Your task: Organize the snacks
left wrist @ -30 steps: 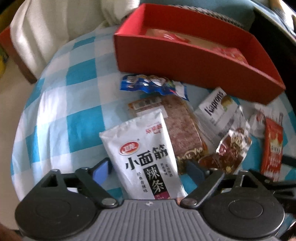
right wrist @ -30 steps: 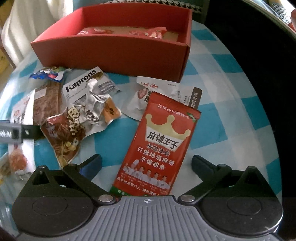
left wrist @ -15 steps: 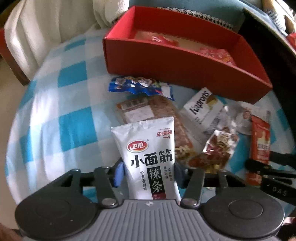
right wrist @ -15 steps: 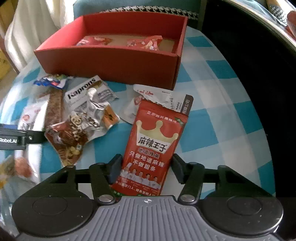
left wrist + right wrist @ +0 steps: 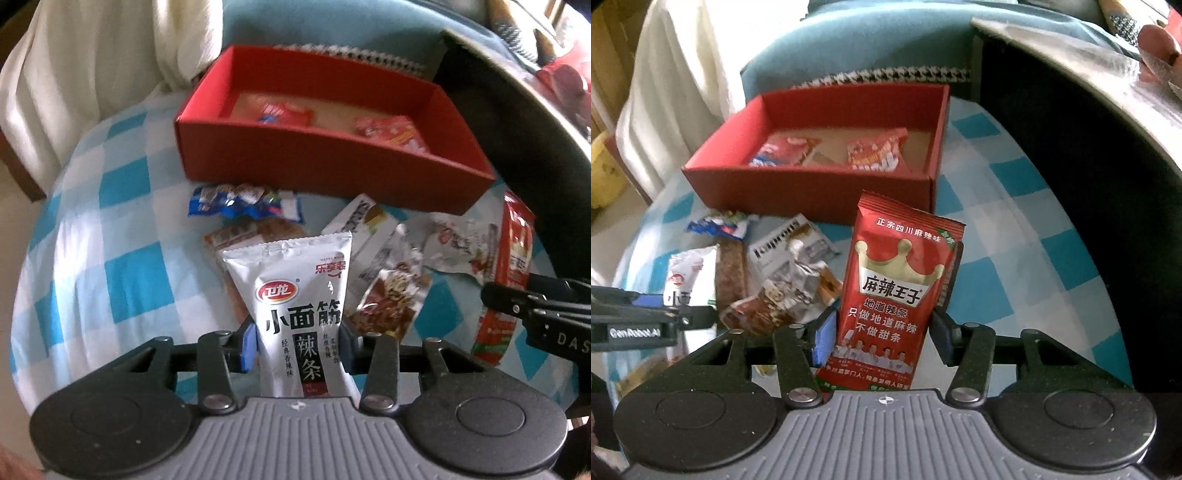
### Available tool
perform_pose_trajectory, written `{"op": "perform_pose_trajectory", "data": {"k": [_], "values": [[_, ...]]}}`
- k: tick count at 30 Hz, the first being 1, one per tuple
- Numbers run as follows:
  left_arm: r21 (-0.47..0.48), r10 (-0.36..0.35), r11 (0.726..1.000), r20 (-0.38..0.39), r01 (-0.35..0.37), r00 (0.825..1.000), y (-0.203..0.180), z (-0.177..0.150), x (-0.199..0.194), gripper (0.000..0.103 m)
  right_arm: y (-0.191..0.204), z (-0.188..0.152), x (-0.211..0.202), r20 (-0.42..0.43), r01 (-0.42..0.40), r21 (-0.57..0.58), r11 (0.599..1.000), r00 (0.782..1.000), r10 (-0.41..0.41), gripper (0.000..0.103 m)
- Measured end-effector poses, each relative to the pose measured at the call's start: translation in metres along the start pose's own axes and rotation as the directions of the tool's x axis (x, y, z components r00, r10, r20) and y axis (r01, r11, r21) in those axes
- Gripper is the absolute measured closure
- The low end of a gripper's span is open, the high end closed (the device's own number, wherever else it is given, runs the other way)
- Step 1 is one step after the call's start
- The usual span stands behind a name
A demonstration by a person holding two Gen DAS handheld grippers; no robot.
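Packets look light, soft and slippery, so we pinch low: left gripper (image 5: 297,341) closing on white packet (image 5: 295,306), right gripper (image 5: 881,336) closing on red packet (image 5: 897,291); box (image 5: 812,188) at twelve o'clock.

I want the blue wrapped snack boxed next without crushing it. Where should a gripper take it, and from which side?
Judging by its pose, the blue snack packet lies flat on the checked tablecloth, long and crinkled, just before the red box. Come from above and pinch across its narrow middle; the cloth on its left is bare, while other wrappers crowd its near and right sides.
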State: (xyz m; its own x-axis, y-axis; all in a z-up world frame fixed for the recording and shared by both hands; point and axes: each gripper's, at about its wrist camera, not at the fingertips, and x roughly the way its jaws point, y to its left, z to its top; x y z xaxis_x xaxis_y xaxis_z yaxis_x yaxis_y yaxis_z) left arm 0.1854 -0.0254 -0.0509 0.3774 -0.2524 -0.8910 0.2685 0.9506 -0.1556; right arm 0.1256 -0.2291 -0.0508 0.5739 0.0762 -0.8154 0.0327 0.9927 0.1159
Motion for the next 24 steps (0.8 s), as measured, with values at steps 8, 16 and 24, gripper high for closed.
{"op": "perform_pose_trajectory", "data": {"k": [8,16,24], "values": [[0.044,-0.028,0.999,0.079,0.025,0.996,-0.01,0.004,-0.022,0.067,0.006,0.008,-0.009,0.044,-0.014,-0.015,1.0,0.999,0.015,0.042],[0.062,-0.001,0.998,0.137,-0.008,0.991,-0.011,0.01,-0.032,0.067,0.012,0.018,-0.013,0.087,-0.023,-0.038,0.999,0.996,0.026,0.042],[0.082,0.028,0.996,0.218,-0.047,0.976,-0.015,0.022,-0.043,0.067,0.014,0.024,-0.014,0.127,-0.021,-0.054,0.998,0.992,0.028,0.042]]}}
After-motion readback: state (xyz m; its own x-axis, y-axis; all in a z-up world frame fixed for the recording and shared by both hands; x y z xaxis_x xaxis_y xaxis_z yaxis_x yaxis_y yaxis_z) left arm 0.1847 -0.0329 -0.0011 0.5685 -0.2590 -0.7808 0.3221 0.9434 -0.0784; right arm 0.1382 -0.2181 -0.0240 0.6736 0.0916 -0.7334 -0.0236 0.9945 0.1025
